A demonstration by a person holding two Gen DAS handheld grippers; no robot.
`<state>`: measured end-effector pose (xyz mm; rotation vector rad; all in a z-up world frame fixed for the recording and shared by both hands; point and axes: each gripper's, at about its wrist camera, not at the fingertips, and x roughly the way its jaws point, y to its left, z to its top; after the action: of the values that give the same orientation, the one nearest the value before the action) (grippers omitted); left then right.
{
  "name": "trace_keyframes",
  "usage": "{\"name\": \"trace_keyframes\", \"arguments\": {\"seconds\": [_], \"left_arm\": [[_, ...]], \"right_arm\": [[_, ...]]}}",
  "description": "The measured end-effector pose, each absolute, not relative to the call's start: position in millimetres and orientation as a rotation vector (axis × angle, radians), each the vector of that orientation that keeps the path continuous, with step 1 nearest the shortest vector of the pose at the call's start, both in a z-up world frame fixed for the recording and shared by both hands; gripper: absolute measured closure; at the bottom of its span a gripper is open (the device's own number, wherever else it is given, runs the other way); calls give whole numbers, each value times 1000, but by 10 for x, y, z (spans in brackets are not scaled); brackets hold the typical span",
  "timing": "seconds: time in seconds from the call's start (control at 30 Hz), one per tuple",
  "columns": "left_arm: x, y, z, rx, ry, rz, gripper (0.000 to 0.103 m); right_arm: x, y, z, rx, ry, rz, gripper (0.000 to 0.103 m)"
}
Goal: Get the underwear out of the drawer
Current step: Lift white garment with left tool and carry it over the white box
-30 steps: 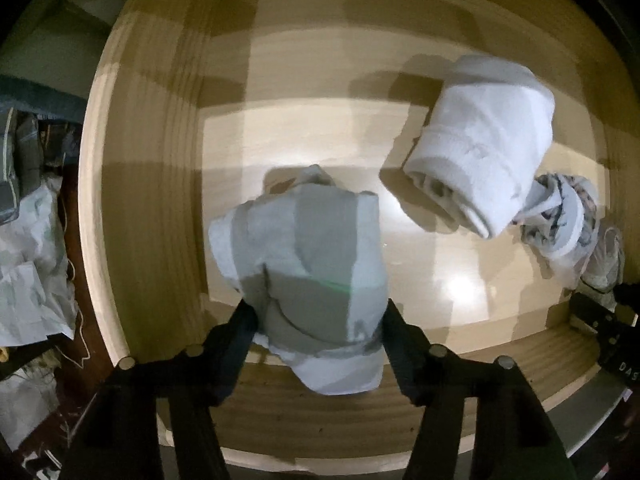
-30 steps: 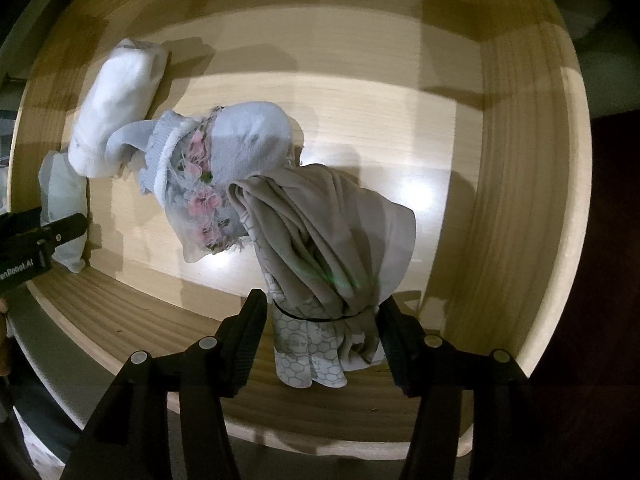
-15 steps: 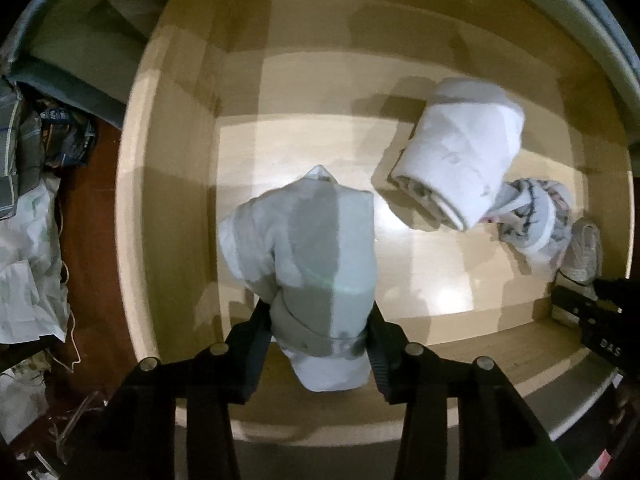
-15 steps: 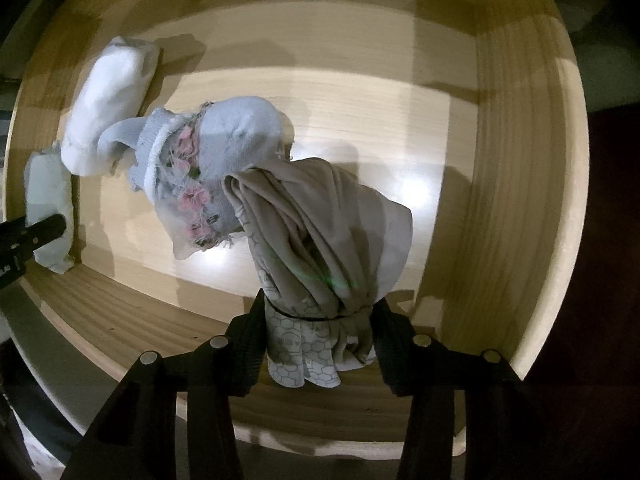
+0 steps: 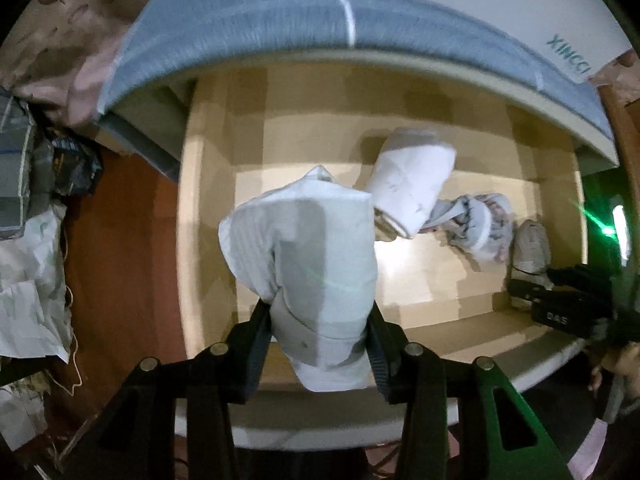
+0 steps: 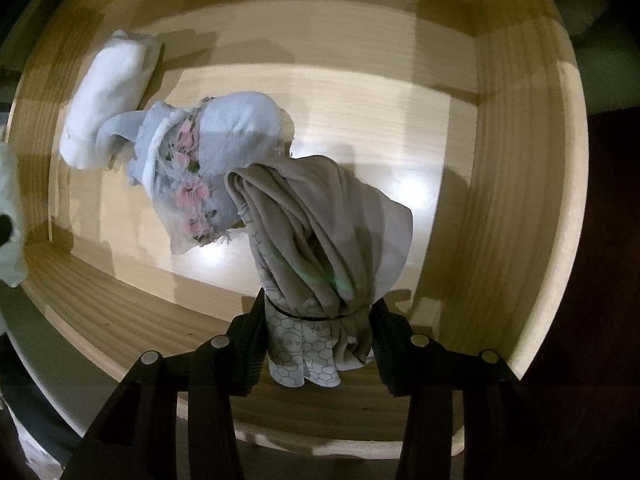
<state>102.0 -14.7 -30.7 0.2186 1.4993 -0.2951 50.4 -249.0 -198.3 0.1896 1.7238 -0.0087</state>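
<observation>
My left gripper (image 5: pixel 318 320) is shut on a folded pale grey-white underwear (image 5: pixel 312 248) and holds it lifted above the open wooden drawer (image 5: pixel 304 136). My right gripper (image 6: pixel 320 312) is shut on a bunched beige underwear (image 6: pixel 320 232) with a honeycomb-print band, low inside the drawer (image 6: pixel 500 160). A white rolled piece (image 6: pixel 108 96) and a grey piece with pink flowers (image 6: pixel 208 152) lie on the drawer floor. In the left wrist view the white roll (image 5: pixel 412 188) and the floral piece (image 5: pixel 480 224) lie right of the lifted underwear. The right gripper's black body (image 5: pixel 560 304) shows at that view's right edge.
A grey-blue padded edge (image 5: pixel 240 32) and a white board with teal letters (image 5: pixel 480 0) overhang the drawer's back. Red-brown floor (image 5: pixel 120 240) lies left of the drawer, with crumpled paper and bags (image 5: pixel 28 280). A person's hand (image 5: pixel 616 360) is at the lower right.
The left jaws closed on the pale underwear and lifted it, so the drawer looks smaller and farther. The right jaws closed tighter on the beige underwear without moving.
</observation>
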Motion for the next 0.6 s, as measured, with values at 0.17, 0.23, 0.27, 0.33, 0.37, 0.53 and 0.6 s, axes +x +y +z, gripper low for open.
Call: {"name": "trace_keyframes", "arguments": {"seconds": [0.17, 0.23, 0.27, 0.33, 0.37, 0.53, 0.6], "left_arm": [[1006, -219, 16, 236, 1410, -307, 59], [1014, -210, 249, 230, 1359, -320, 59], [1025, -223, 326, 228, 1341, -323, 59], [1038, -228, 558, 224, 1279, -333, 59], [1050, -227, 697, 221, 1241, -334, 59], [1173, -261, 1263, 211, 1071, -336, 59], [1236, -285, 1415, 209, 1028, -333, 59]], "right_arm": [[509, -2428, -2006, 186, 1724, -10, 61], [509, -2425, -2005, 187, 1724, -10, 61], [508, -2426, -2004, 188, 1724, -10, 61], [508, -2423, -2004, 188, 1724, -11, 61], [509, -2424, -2003, 187, 1724, -11, 61], [501, -2411, -2010, 185, 1725, -11, 60], [501, -2409, -2009, 185, 1725, -12, 60]]}}
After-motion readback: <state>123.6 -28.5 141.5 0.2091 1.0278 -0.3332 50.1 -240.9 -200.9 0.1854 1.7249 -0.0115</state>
